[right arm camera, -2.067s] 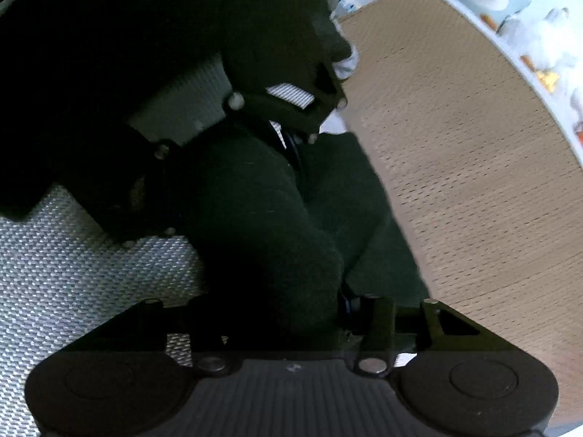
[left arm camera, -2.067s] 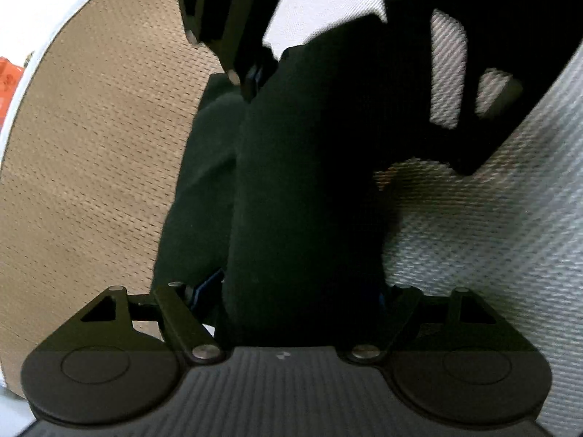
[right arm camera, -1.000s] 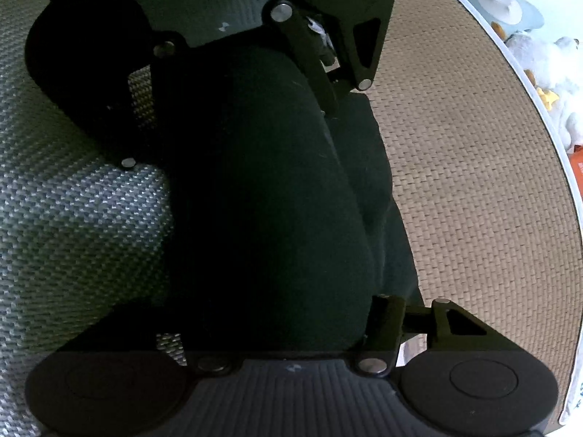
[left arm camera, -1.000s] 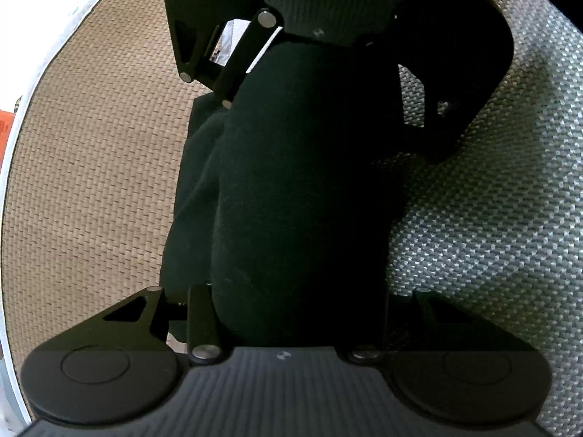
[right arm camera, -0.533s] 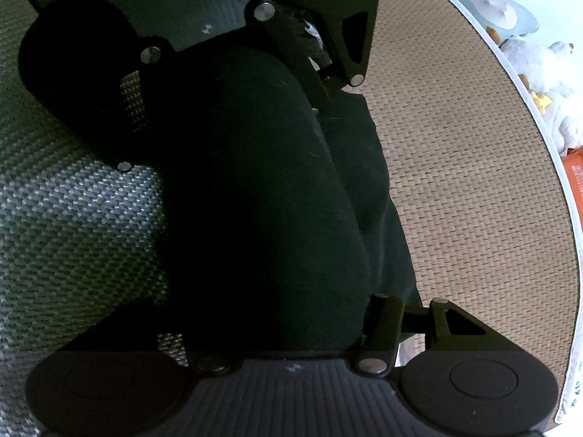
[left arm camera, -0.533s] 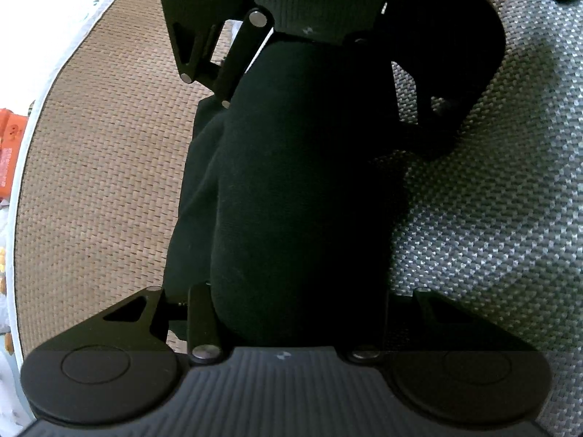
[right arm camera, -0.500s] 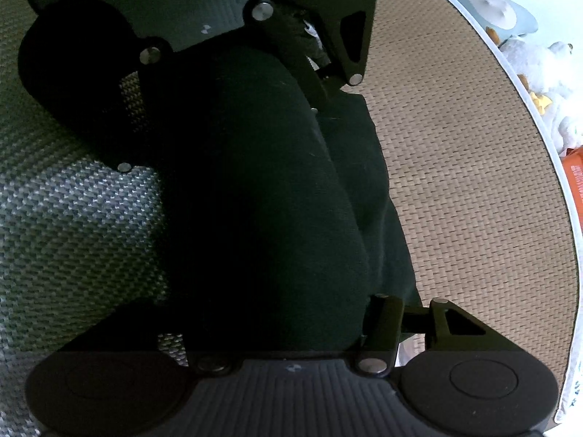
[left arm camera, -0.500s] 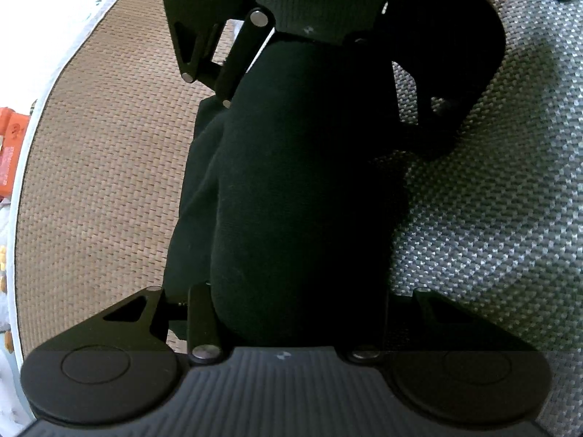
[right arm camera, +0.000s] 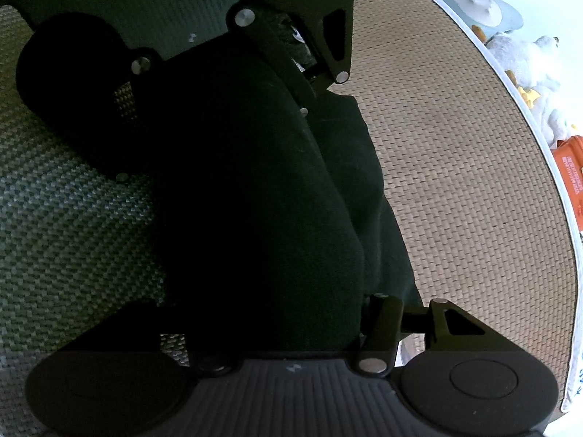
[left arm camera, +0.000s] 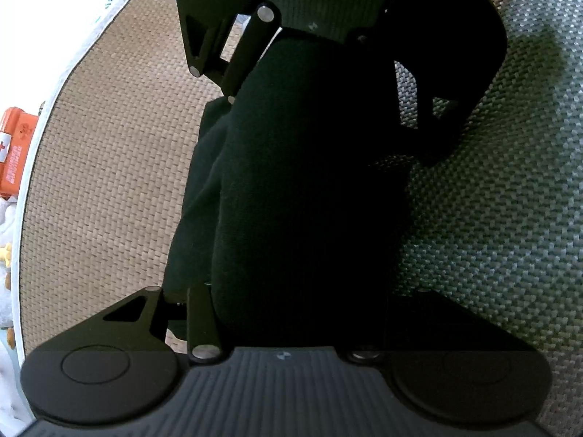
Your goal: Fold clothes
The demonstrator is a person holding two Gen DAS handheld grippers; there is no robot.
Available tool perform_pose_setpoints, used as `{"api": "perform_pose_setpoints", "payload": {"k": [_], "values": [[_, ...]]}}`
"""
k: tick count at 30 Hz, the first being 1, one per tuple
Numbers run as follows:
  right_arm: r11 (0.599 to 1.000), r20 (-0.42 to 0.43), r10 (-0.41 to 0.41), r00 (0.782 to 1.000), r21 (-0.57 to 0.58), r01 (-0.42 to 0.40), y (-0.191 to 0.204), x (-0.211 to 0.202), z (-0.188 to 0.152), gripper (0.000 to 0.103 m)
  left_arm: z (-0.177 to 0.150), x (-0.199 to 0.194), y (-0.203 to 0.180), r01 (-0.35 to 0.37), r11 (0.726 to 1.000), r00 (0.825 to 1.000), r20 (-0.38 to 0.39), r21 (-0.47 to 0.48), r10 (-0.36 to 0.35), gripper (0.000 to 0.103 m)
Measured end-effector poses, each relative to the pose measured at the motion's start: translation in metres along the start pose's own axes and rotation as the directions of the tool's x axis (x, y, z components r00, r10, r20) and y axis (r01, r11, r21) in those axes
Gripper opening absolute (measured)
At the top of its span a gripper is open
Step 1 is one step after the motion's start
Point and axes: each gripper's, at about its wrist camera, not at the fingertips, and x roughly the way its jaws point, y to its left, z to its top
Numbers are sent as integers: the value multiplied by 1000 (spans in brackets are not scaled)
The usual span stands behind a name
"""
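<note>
orange packet (left arm camera: 14, 153) with white lettering too blurred to read, no other legible text

Both views sit low on their own grippers, looking forward and somewhat downward along the fingers, very close to a black garment (left arm camera: 302, 182) that fills the middle. The left wrist view faces the right gripper (left arm camera: 328, 43) head-on; the right wrist view faces the left gripper (right arm camera: 233, 58) likewise. Both share the garment, the tan woven mat (left arm camera: 109, 153) and the grey woven mat (left arm camera: 492, 218).
</note>
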Motion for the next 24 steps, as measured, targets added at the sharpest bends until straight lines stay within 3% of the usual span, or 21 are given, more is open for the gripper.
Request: {"api": "perform_pose_setpoints", "payload": {"k": [11, 17, 24], "values": [[1000, 20, 1, 1000, 11, -1, -3, 4, -2, 57, -4, 2, 0, -44, 999, 999, -14, 24, 44, 46], [1000, 7, 9, 1000, 4, -9, -6, 6, 2, 57, -9, 5, 9, -43, 998, 999, 27, -45, 44, 46], [1000, 16, 12, 1000, 20, -13, -8, 6, -1, 57, -6, 12, 19, -47, 998, 998, 29, -39, 48, 46]]}}
